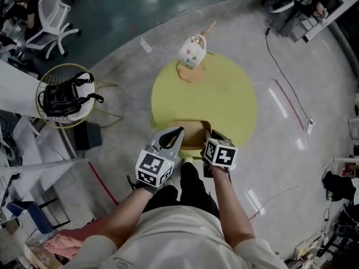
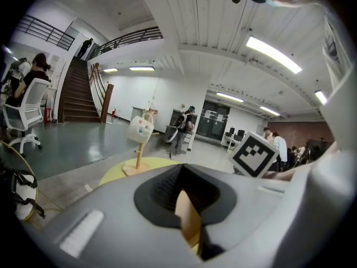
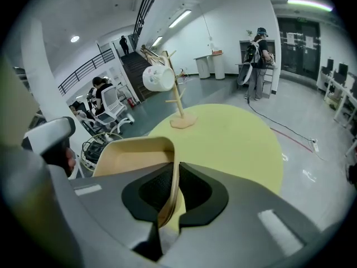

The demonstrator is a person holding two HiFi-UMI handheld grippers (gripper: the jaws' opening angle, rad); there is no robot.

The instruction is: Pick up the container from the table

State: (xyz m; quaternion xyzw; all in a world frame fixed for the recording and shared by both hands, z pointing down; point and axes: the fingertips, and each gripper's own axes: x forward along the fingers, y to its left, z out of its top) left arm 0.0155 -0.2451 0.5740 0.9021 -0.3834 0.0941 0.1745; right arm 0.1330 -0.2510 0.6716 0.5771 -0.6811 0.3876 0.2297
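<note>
The container (image 1: 190,132), a shallow tan tray with rounded corners, is at the 6 o'clock edge of the round yellow table (image 1: 224,102), closest to the person. Whether its base rests on the tabletop or is just clear of it cannot be told.

The left gripper (image 1: 176,134) meets the container's 9 o'clock side and the right gripper (image 1: 208,136) its 3 o'clock side. In the left gripper view, the left gripper (image 2: 181,188) has its jaws closed on a thin tan wall of the container (image 2: 188,219), which stands upright in the slot between them. In the right gripper view, the right gripper (image 3: 174,175) is likewise clamped on the container (image 3: 128,155), the rim curving away towards 10 o'clock over the table (image 3: 234,133). The right gripper's marker cube (image 2: 255,154) shows at 3 o'clock in the left gripper view.

Across the table, near its 11 o'clock edge, is a wooden mug tree (image 1: 192,66) with a white mug (image 1: 190,52) hanging on it, well apart from the container. The mug tree (image 3: 178,102) and mug (image 3: 158,78) lie at 12 o'clock from the right gripper.

On the floor at 9 o'clock from the table, a round wire basket (image 1: 42,86) holds a black bag (image 1: 61,100). A white office chair (image 1: 47,21) is at 10 o'clock.
</note>
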